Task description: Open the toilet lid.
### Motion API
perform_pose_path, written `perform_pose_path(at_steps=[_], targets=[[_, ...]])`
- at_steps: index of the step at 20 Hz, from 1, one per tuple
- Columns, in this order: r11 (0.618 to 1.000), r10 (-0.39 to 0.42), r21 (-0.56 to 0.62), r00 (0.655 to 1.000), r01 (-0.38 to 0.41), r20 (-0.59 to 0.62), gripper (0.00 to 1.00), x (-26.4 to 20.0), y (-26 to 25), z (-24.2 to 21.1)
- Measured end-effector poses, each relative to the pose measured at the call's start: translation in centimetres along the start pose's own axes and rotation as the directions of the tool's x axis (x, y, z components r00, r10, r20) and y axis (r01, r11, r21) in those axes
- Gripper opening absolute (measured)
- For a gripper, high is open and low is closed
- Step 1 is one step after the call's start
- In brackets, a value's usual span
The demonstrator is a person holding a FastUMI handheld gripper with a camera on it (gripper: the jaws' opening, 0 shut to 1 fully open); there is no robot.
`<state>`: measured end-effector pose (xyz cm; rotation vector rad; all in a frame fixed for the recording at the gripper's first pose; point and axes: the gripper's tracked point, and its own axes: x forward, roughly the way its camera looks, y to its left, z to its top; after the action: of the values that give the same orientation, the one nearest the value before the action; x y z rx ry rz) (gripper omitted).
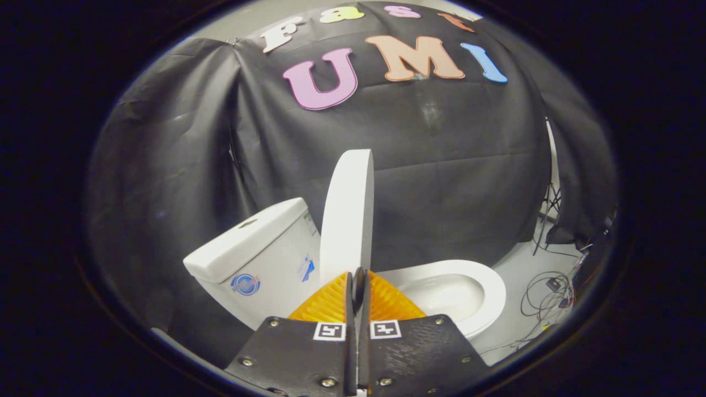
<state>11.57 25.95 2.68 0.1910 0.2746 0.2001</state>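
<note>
Toilet lid (347,212) raised upright, just ahead of closed gripper (359,281)

Gripper (359,278) sits low in the gripper view, pointing forward and slightly up. Its two orange ribbed fingers (331,303) are pressed together, only a thin dark seam between them, tips meeting. Nothing visible clamped between the pads. Black finger mounts (309,353) sit side by side behind them, each carrying a square marker tag (330,331).
</note>
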Motion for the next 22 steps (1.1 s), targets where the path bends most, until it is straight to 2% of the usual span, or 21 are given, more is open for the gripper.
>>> perform_pose_path(at_steps=[22], targets=[[0.990,0.132,-0.059,0.991,-0.130,0.033,0.02,1.4,7.6,-1.0]])
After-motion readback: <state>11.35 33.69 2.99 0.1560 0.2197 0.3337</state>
